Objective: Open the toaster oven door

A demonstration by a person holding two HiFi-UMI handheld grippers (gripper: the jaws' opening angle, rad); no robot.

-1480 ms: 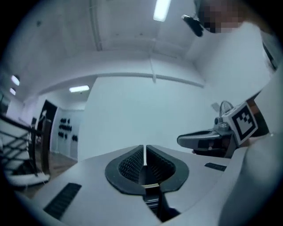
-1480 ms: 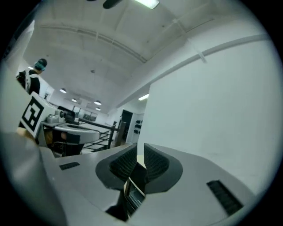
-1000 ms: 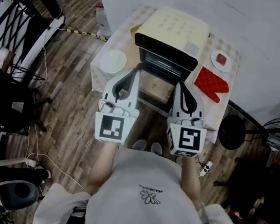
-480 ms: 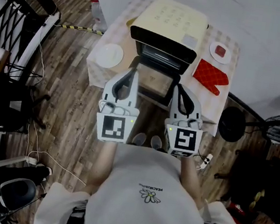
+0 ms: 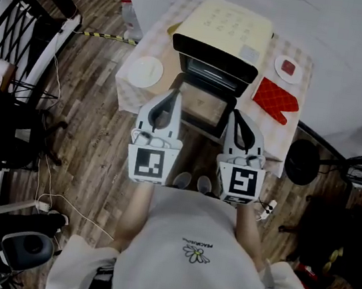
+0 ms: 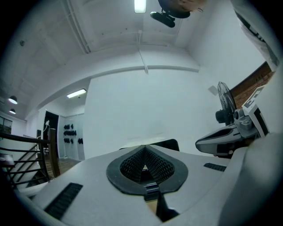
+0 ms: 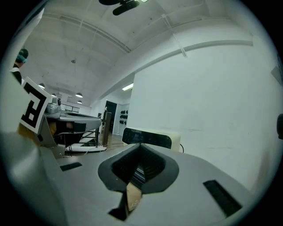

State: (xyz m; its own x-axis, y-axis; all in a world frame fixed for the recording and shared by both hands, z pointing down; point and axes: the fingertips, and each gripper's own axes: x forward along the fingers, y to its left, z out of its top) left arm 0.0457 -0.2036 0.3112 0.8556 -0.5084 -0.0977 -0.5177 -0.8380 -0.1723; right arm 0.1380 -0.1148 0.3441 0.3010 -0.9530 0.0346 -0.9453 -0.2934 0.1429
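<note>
We find the toaster oven [image 5: 225, 38] at the far side of the table [image 5: 280, 132], its back towards the white wall [image 5: 332, 35]. Its door [image 5: 203, 107] hangs fully down, lying flat towards us, and its near edge comes close to the table's near edge. A white plate [image 5: 145, 71] sits left of the door and apart from it. A red oven mitt [image 5: 275, 101] lies just to the door's right, and a small dish [image 5: 288, 67] sits farther back. Open wooden floor [image 5: 94, 141] lies left of and nearer than the table. A dark round stand [image 5: 302, 162] crowds the right corner.

The left gripper [image 5: 172, 95] has its jaws clenched together with nothing between them, as its own view [image 6: 144, 155] confirms. The right gripper [image 5: 235, 113] is likewise closed and empty [image 7: 139, 162]. From the head view the tips flank the lowered door, the left one at its left edge and the right one at its right edge. We cannot tell whether either one touches it.

Both grippers are held side by side in front of the person's body, pointing away at the oven. Their marker cubes are nearest the body. The right gripper view shows the oven's dark front just beyond the jaws.
</note>
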